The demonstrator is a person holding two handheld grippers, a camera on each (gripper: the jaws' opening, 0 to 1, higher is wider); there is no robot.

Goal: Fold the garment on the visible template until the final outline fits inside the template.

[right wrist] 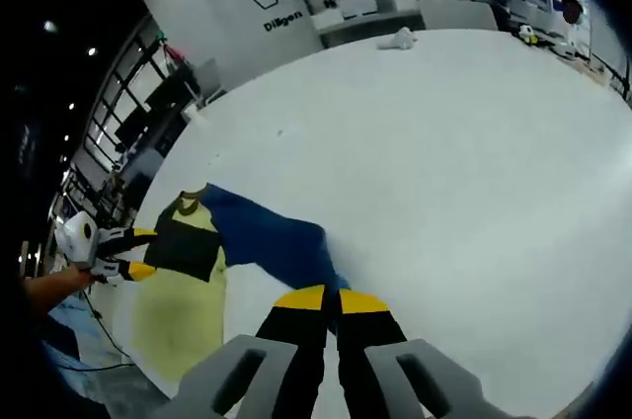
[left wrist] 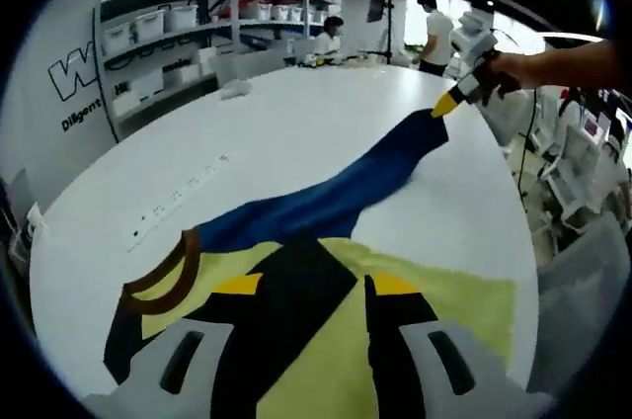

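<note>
Left gripper view: garment [left wrist: 326, 197] lies stretched on the white table [left wrist: 296, 113], its long axis running from the left gripper [left wrist: 301, 286], jaws clamped on the yellow-and-black end, to the right gripper [left wrist: 446, 109] pinching the far blue tip near the table's edge. Right gripper view: right gripper [right wrist: 326, 298] closed on the blue end, garment [right wrist: 262, 236] trailing toward the left gripper [right wrist: 148, 246]; broad bare tabletop [right wrist: 444, 162] lies beyond.

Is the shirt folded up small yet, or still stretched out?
Still stretched out. The shirt runs long across the white table, blue sleeve pinched in the right tool, yellow body under the left tool.
</note>
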